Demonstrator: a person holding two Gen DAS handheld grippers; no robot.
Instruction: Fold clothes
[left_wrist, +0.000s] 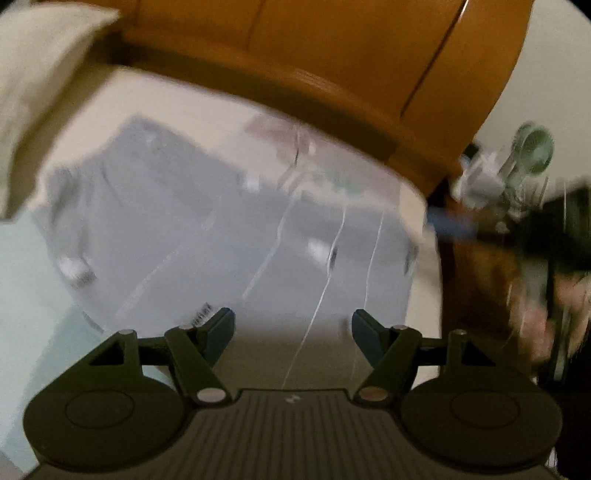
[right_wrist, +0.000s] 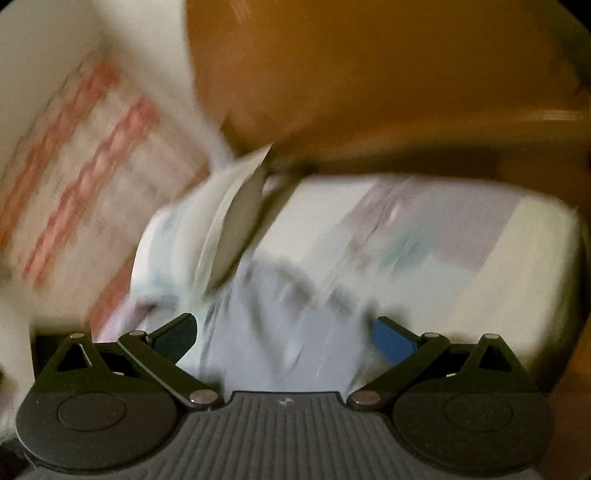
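Observation:
A grey garment (left_wrist: 207, 236) lies spread on a cream bed (left_wrist: 421, 280), smeared by motion blur. My left gripper (left_wrist: 293, 328) hovers over the garment's near edge, jaws wide open and nothing between the fingers. In the right wrist view the same grey garment (right_wrist: 284, 332) shows rumpled below and between the fingers of my right gripper (right_wrist: 286, 332), which also stands wide open with its pads clear of the cloth. At the right of the left wrist view there is a dark blurred shape with a blue streak (left_wrist: 450, 225), too smeared to identify.
An orange-brown headboard (left_wrist: 332, 66) runs along the far side of the bed. A cream pillow (left_wrist: 37, 74) lies at the upper left. A small green fan (left_wrist: 532, 147) stands beyond the bed's right edge. A pink-striped cloth (right_wrist: 74, 155) and a white pillow (right_wrist: 192, 240) sit left of the right gripper.

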